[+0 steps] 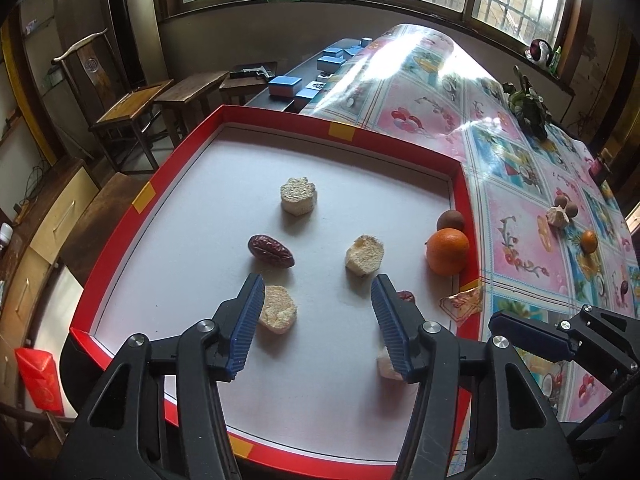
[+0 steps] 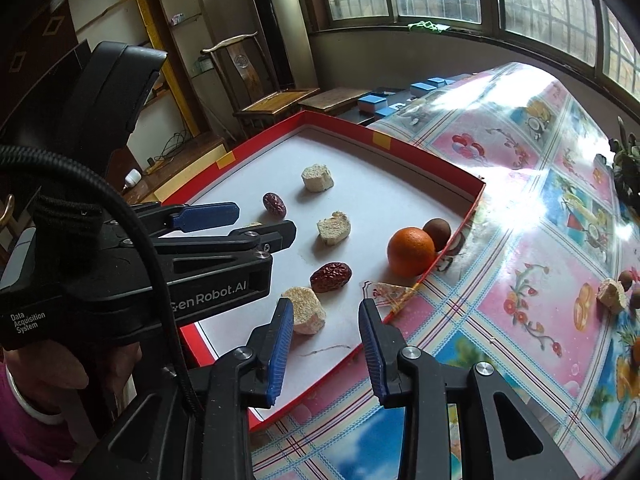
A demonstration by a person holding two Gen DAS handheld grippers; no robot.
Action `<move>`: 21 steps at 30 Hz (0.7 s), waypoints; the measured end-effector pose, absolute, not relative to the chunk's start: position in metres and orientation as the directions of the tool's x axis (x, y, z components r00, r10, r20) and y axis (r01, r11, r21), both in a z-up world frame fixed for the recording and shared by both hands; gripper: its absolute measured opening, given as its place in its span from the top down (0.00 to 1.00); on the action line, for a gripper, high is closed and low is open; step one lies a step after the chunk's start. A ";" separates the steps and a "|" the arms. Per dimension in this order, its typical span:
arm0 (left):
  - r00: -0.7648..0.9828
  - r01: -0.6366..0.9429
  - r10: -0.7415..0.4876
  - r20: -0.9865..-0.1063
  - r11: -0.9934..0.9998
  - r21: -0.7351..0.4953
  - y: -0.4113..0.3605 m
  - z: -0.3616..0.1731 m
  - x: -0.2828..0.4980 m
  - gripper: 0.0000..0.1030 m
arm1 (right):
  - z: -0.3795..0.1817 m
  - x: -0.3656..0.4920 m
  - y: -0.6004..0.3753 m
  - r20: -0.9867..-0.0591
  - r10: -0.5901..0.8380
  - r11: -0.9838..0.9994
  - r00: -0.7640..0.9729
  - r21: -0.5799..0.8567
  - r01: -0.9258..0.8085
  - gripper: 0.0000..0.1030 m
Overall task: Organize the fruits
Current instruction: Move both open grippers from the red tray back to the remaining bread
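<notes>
A red-rimmed tray (image 1: pixel 120 236) with a white floor holds several pale crumbly chunks (image 1: pixel 298 196), two red dates (image 1: pixel 271 251), an orange (image 1: pixel 447 251) and a brown round fruit (image 1: pixel 450 221) in its right corner. My left gripper (image 1: pixel 318 284) hangs open over the tray's near part, with bare floor between its fingers; a chunk (image 1: pixel 277 309) lies just beyond its left finger. My right gripper (image 2: pixel 326 308) stands open over the tray's near corner, beside a chunk (image 2: pixel 307 311) and a date (image 2: pixel 331 277). More fruit (image 1: pixel 589 241) lies on the tablecloth to the right.
The tray's near right corner is torn open (image 2: pixel 394 292). A shiny flowered tablecloth (image 2: pixel 520 208) covers the table. A potted plant (image 1: pixel 528 108) stands at the back right, blue boxes (image 1: pixel 284 86) behind the tray, wooden chairs (image 1: pixel 128 108) at the left.
</notes>
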State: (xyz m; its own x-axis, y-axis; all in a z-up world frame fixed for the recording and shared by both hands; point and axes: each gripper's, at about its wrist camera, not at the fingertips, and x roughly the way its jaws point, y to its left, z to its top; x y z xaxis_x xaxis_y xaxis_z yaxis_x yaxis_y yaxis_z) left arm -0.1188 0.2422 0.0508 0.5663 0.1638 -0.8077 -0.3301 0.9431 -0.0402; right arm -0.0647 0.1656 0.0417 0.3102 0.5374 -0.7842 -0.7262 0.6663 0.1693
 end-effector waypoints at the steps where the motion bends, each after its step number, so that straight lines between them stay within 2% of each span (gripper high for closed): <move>1: 0.571 -0.321 0.159 -0.806 0.946 -0.041 0.237 0.052 -0.116 0.46 | 0.043 -0.064 0.161 -0.783 0.534 0.674 0.318 0.167 -0.720 0.67; 21: 0.567 -0.087 0.024 -0.823 0.996 -0.031 0.113 0.050 -0.052 0.46 | 0.039 -0.028 0.022 -0.783 0.427 0.858 0.453 0.193 -0.476 0.65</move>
State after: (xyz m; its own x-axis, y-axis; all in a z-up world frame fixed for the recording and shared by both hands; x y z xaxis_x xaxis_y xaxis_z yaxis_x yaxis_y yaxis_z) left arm -0.0522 0.1134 0.0498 0.5672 0.0242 -0.8232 -0.0870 0.9957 -0.0307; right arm -0.0277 0.0217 0.0388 0.4530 0.4269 -0.7827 -0.4757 0.8582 0.1928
